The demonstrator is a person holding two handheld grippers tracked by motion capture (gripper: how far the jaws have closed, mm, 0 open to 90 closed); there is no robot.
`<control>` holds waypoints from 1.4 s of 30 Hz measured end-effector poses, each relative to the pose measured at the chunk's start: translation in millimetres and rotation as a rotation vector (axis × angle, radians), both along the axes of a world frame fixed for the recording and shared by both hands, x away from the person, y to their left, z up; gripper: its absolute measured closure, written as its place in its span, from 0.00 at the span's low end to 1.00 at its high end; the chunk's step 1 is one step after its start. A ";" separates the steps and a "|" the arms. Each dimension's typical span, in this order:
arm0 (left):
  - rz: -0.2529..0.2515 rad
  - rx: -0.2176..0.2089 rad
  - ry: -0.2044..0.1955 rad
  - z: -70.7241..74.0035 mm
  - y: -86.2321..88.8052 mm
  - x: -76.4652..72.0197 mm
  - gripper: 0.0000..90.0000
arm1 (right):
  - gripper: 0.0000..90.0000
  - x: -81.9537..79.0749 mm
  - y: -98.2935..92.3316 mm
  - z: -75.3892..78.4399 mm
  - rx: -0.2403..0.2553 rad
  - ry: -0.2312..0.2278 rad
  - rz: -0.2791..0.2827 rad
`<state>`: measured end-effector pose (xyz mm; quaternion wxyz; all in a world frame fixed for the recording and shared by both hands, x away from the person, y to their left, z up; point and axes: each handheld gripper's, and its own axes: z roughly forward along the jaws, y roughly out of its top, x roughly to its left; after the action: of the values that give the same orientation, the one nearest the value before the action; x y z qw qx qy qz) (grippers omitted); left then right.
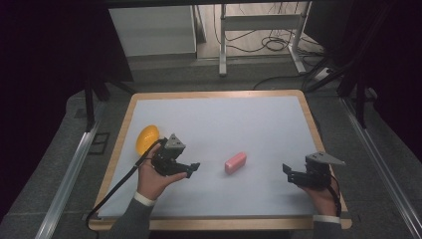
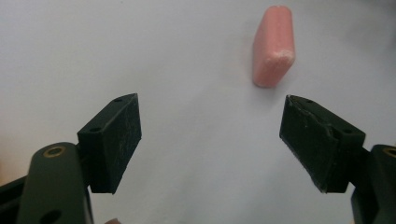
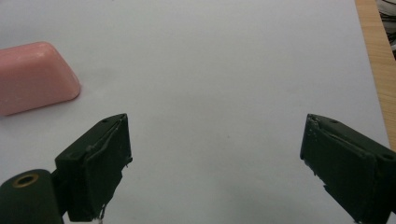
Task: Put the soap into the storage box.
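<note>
Both claws released, empty: left claw [image 1: 191, 169] just left of the pink bar [image 1: 235, 163], right claw [image 1: 287, 173] well off to its right. Bar lies mid-tabletop [image 1: 259, 119]. Risk: jaw edge nudges the bar and it slides. Yellow ball [image 1: 147, 139] behind left hand; path clear.

A lab or test room set up for recording, as far as I can judge.

I look down on a desk [image 1: 149, 95] with a wooden edge and a plain white sheet [image 1: 239, 129] laid over it as a work surface. Dark curtains [image 1: 45, 59] hang at both sides and close the space off. Grey carpet [image 1: 54, 169] covers the floor, with metal rails [image 1: 69, 174] running along it. Behind the desk I see a white metal frame [image 1: 259, 25], loose cables [image 1: 273, 42] lying on the floor, and a white cabinet [image 1: 152, 30].
</note>
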<state>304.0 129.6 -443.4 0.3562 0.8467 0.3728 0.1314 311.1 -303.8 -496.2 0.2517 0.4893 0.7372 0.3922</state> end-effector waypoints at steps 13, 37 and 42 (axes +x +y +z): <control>-0.015 -0.009 0.017 -6.9 -14.4 7.1 0.24 | 0.10 0.7 1.9 -1.0 -0.006 0.004 0.007; -0.079 0.036 0.043 -13.2 -63.8 24.8 0.24 | 0.10 2.2 1.4 -3.5 -0.020 0.011 0.005; -0.102 0.018 0.058 -16.7 -75.9 28.2 0.25 | 0.10 2.3 1.0 -3.9 -0.017 0.016 0.004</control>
<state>332.1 53.7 -460.1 0.3437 0.8713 0.3382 0.0918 313.4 -302.9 -500.1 0.2493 0.4889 0.7435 0.3821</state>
